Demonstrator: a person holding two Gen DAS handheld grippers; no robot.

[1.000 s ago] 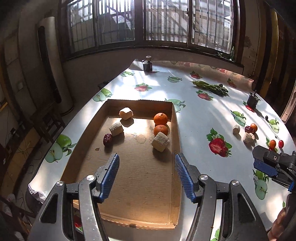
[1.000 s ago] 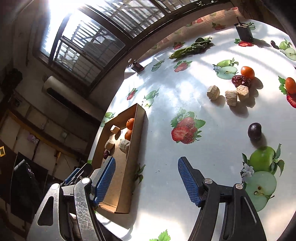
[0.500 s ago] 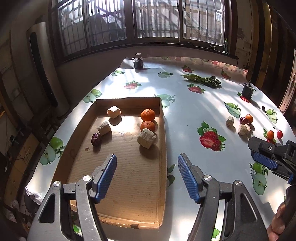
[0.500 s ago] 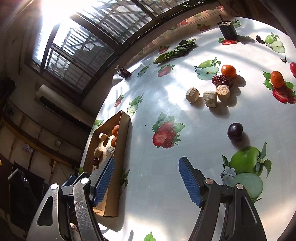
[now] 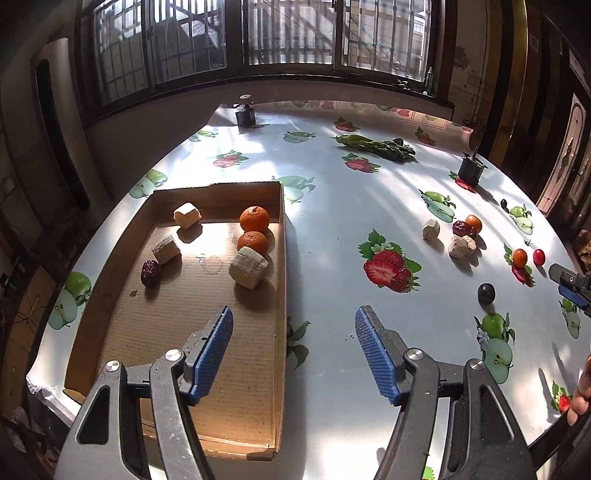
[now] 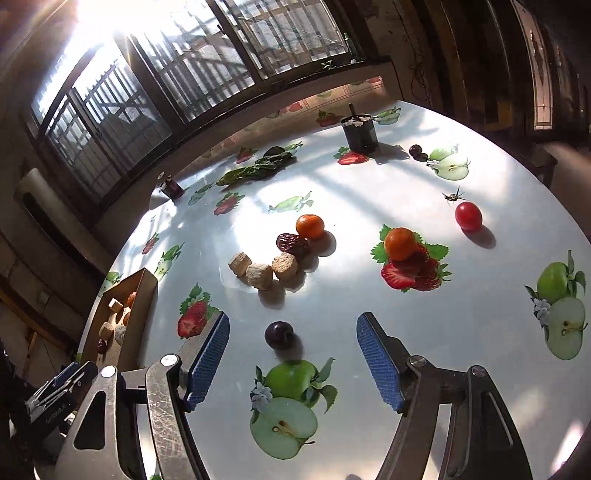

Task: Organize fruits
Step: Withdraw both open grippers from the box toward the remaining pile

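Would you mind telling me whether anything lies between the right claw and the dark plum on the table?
Nothing visible does. The right claw is open, and the dark plum sits on bare tablecloth just ahead, between its fingers. The beige chunks lie farther away, beyond the plum.

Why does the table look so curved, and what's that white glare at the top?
Right wrist view: sun through the window blows out the top corner and whitens the tablecloth; the dark plum casts a sharp shadow. Left wrist view: the fisheye lens bends the cardboard tray and the table edge; light is more even.
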